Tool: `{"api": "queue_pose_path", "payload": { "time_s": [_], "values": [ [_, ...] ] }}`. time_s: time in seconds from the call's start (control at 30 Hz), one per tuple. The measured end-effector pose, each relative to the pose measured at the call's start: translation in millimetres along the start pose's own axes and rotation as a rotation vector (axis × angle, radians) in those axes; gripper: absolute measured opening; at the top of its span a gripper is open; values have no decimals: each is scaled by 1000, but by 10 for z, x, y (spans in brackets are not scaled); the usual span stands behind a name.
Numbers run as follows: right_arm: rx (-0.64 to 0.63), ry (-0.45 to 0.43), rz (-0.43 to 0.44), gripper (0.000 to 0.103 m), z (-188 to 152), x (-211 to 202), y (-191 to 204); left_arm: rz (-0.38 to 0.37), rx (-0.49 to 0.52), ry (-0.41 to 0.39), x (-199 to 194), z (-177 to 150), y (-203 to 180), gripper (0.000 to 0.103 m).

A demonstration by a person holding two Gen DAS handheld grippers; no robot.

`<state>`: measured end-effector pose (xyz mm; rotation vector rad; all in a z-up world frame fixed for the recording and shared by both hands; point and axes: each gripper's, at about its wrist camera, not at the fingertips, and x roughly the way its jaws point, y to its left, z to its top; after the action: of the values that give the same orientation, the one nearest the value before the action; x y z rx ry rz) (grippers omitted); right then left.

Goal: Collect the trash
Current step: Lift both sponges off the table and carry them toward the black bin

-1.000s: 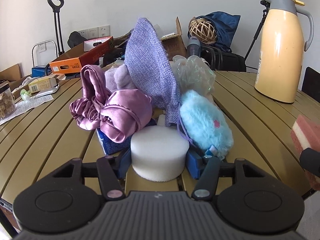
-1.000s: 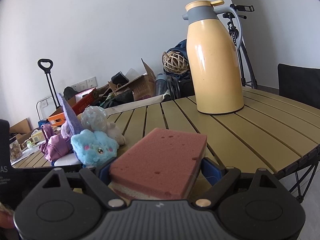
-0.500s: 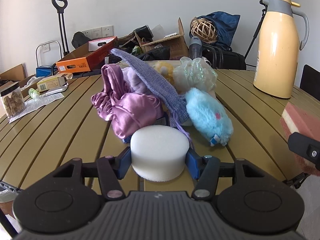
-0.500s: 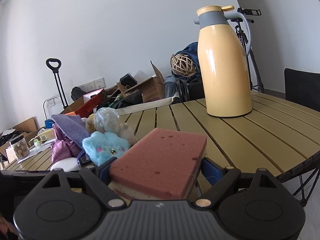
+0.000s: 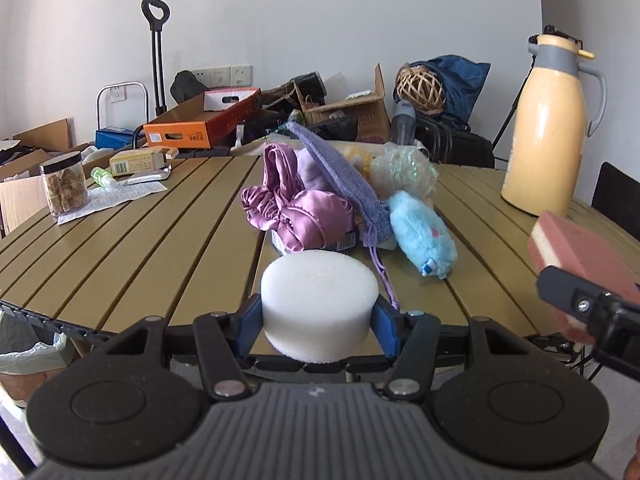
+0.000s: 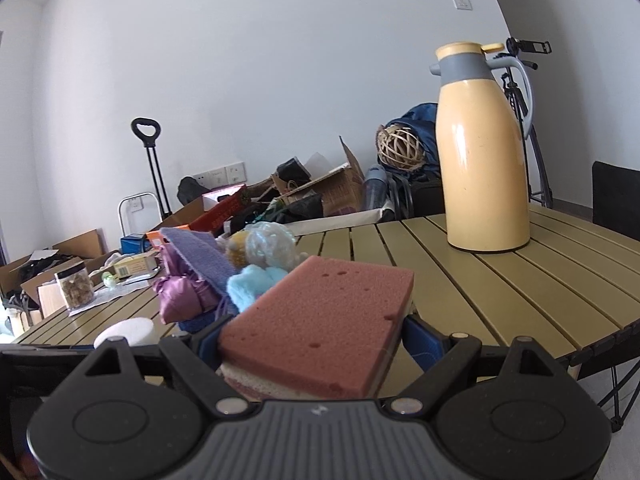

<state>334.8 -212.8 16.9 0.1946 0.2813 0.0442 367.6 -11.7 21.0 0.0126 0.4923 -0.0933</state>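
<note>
Overhanging table edge (image 5: 120,322): white sponge (image 5: 318,304), clamped.

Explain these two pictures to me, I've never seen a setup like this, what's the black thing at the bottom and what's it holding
The black shape at the bottom of each picture is a handheld two-finger gripper; a person carries one in each hand. Each picture comes from a wide-angle camera on one gripper, looking forward along its fingers.

In the left-hand view, the left gripper is shut on a round white foam puck. In the right-hand view, the right gripper is shut on a pink sponge.

Ahead is a slatted wooden table. On it lie a heap of soft things: purple satin cloth, a lilac pouch and a blue plush toy. A tall yellow thermos jug stands further back, and a snack jar stands on paper at the left.
</note>
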Motion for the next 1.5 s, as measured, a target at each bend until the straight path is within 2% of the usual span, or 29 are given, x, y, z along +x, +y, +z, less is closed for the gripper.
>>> {"api": "queue_pose_path", "payload": {
  "time_s": [0.33, 0.67, 1.07, 1.5],
  "values": [
    [-15, 4, 71, 89, -241, -466, 99, -21, 6, -29, -531, -208, -10, 58],
    [-41, 76, 110, 89, -487, -758, 181, -6, 4, 17, -841, -525, 85, 58],
    [-69, 195, 120, 89, -804, -942, 221, 16, 2, 92, -987, -858, 177, 58],
    [-89, 363, 125, 89, -1162, -949, 252, 29, 9, 218, -837, -1189, 216, 58]
  ]
}}
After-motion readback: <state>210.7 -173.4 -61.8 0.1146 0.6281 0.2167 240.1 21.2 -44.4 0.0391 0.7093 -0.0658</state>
